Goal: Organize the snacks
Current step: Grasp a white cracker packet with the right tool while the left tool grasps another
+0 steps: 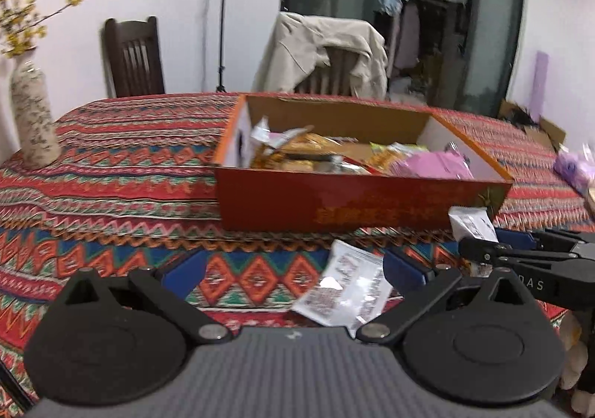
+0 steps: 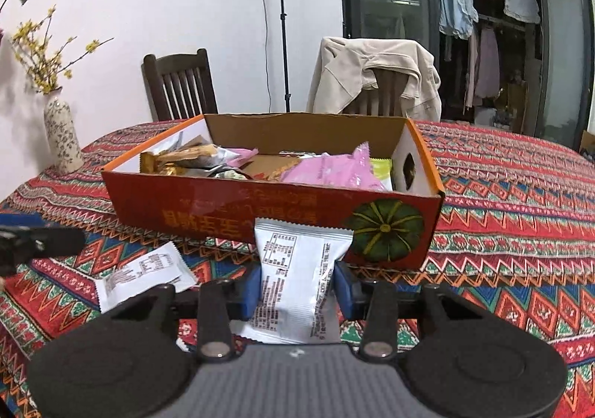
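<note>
Two white packets left outside the snack box

Right gripper pinches one white packet upright before the box's front wall — left gripper, jaws wide apart and holding nothing, hovers over the flat packet near the tablecloth's front edge.

Snack box sits mid-table, one packet lying in front, vase off left, chairs behind.

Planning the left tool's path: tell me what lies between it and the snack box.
In the left wrist view, only a white snack packet on the patterned tablecloth lies between the left tool and the snack box.
</note>
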`<state>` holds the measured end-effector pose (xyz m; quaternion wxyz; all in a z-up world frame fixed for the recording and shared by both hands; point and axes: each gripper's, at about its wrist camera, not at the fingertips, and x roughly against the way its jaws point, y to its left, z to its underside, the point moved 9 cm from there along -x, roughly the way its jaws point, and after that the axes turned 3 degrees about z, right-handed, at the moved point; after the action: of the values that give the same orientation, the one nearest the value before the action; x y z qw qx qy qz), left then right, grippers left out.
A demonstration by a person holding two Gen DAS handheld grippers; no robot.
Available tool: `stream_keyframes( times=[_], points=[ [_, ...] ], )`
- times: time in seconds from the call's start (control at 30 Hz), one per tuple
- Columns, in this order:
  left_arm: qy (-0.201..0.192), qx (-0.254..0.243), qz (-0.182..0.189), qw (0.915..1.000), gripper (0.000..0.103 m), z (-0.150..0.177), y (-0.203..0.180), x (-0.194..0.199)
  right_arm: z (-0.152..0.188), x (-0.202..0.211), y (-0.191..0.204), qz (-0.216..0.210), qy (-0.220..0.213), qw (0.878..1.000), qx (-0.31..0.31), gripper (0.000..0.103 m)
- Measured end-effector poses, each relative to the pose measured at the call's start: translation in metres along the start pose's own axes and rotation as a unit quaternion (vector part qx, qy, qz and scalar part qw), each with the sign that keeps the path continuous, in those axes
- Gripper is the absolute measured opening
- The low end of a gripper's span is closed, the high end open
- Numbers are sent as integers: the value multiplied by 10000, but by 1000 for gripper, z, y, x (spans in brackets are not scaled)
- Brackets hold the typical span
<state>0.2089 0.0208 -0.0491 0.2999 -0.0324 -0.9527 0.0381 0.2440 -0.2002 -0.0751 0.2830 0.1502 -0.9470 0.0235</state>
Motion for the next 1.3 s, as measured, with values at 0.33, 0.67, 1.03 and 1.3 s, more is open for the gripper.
stream_keyframes(
  times=[0.33, 0.67, 1.03, 1.3],
  points=[
    [822, -261, 181, 9961, 103, 17, -30, -52, 6, -1, 1, -163, 10, 9998, -94, 41],
    [1030, -394, 0, 9939, 103, 30, -33, -65, 10, -1, 3, -222, 49, 9997, -121, 41],
    [734, -235, 24, 9970, 48, 22, -30, -54, 12, -4, 3, -199, 104, 9997, -123, 41],
    [530, -214, -128, 9983, 44, 19, -27, -45, 12, -3, 4, -194, 70, 9997, -100, 41]
  ],
)
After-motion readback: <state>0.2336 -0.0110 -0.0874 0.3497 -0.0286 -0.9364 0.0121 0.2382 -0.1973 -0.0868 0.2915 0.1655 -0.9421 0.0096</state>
